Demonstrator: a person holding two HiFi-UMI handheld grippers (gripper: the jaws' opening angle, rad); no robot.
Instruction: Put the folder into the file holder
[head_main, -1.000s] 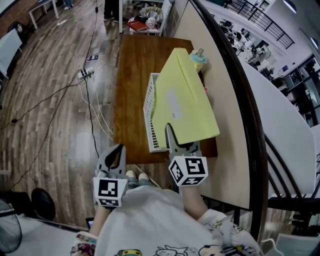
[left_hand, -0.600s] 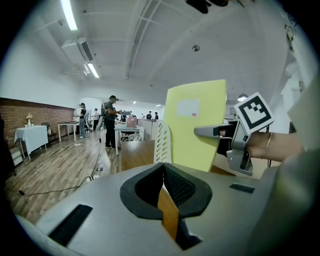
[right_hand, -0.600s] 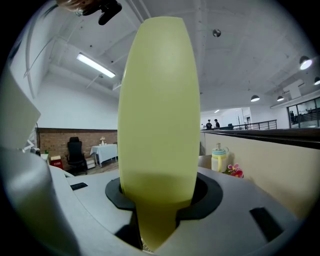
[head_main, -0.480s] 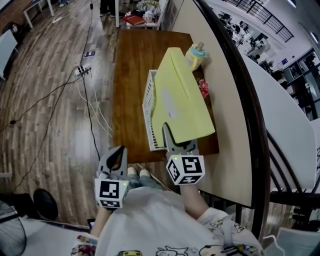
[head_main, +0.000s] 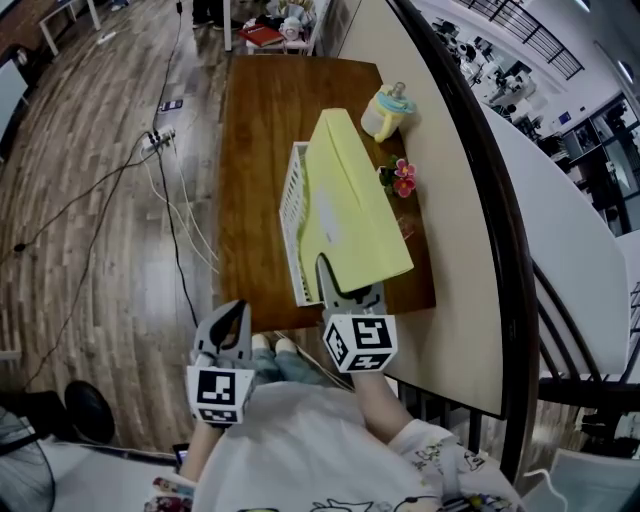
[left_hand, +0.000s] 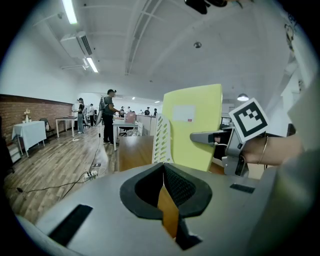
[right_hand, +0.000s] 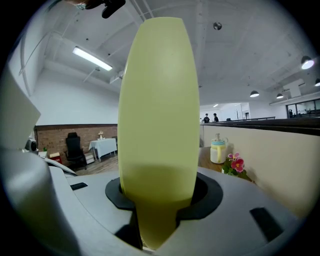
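A pale yellow folder (head_main: 352, 205) stands on edge, slanting over a white slotted file holder (head_main: 292, 212) on the brown table. My right gripper (head_main: 335, 278) is shut on the folder's near edge. In the right gripper view the folder (right_hand: 157, 100) fills the middle between the jaws of the right gripper (right_hand: 157, 200). My left gripper (head_main: 230, 322) hangs off the table's near edge, apart from both, and is shut on nothing. The left gripper view looks past its own left gripper (left_hand: 163, 172) at the folder (left_hand: 192, 127), the holder (left_hand: 161, 137) and the right gripper (left_hand: 210, 137).
A yellow bottle with a teal lid (head_main: 387, 108) and a small pink flower (head_main: 402, 178) stand right of the folder, against the beige partition (head_main: 460, 220). Bare wooden tabletop (head_main: 255, 120) lies left of the holder. Cables (head_main: 170, 200) run over the floor. A person (left_hand: 107, 117) stands far off.
The right gripper and the folder have sunk lower over the holder, which uncovers the flower beside it. The left gripper has stayed where it was.
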